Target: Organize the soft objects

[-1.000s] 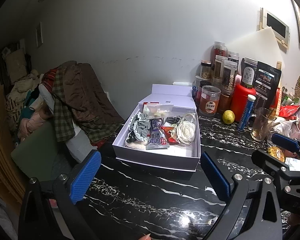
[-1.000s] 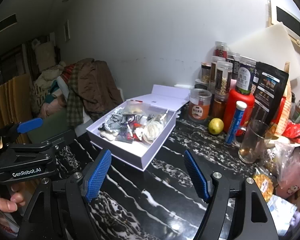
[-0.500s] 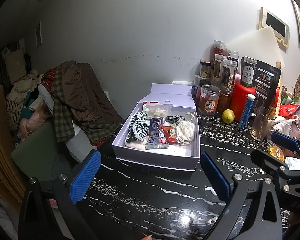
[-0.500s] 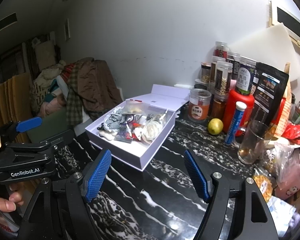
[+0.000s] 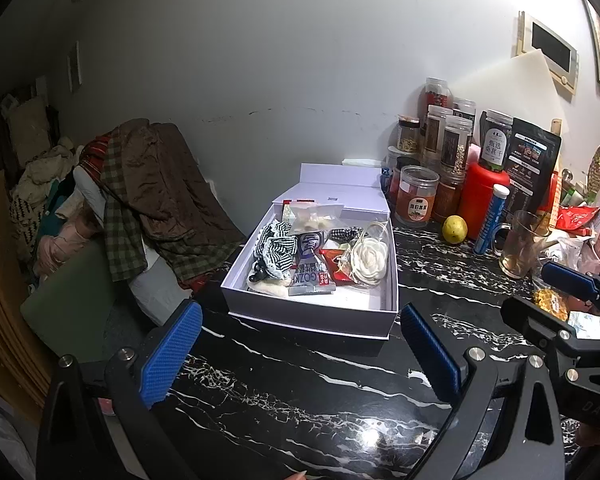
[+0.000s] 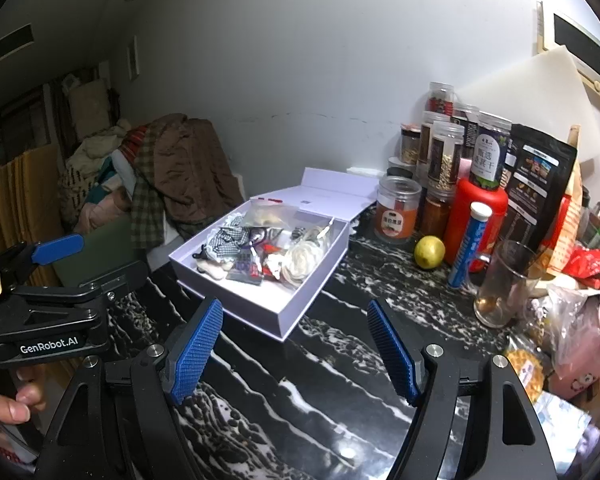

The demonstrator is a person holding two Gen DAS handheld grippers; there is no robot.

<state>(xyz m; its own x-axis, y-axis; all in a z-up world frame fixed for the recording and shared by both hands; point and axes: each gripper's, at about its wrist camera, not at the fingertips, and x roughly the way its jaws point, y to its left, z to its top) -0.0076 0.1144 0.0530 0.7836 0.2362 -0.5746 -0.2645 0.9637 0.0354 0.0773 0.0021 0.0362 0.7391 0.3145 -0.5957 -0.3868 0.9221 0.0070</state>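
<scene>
I hold my left gripper at the bottom of its frame, jaws spread wide and empty, low over the black marble counter so the white box sits square ahead at centre. The soft things, a striped scrunchie and a cream fabric flower, lie inside it among snack packets. My right gripper is likewise released, bottom centre, the box up and left of it, well apart, probably ready for reaching in.

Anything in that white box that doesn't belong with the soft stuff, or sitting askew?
Yes. In the white box, sealed snack packets lie mixed among the striped fabric scrunchie and cream fabric flower. All are heaped toward the far end. Nothing looks spilled or damaged.
</scene>
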